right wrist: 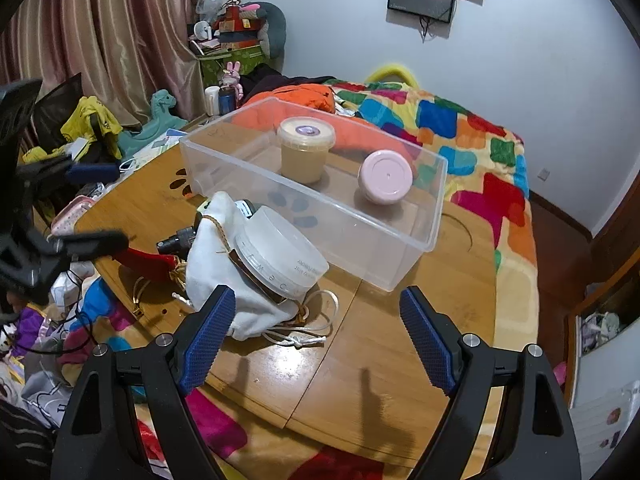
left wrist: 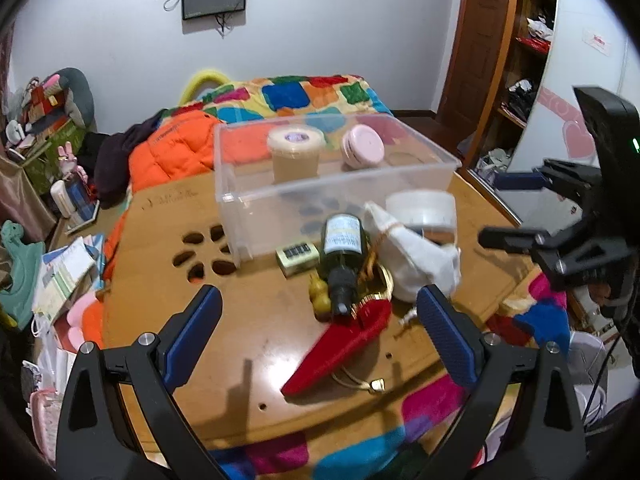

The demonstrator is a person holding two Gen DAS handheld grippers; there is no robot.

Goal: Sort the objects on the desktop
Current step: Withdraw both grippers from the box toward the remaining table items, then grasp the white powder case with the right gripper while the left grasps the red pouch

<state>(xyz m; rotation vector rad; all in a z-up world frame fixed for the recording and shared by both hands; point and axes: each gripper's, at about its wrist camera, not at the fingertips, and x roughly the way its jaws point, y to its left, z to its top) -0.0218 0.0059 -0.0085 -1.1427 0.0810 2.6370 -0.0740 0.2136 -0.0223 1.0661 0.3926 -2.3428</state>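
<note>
Wooden surface (right wrist: pixel 380 344) carries a clear bin (right wrist: pixel 400 256) beyond both hand-held grippers. Left hand-held gripper (left wrist: pixel 318 312) gapes wide around a red pouch (left wrist: pixel 340 344); right hand-held gripper (right wrist: pixel 316 316) wide, empty, white bag (right wrist: pixel 224 272) just left.

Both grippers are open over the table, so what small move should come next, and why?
Probably lower the right gripper a little onto the round white tub and close. Its jaws are open and empty, and the tub lies tilted on the white pouch just ahead, outside the clear bin, which already holds a tan jar and a pink jar.
</note>
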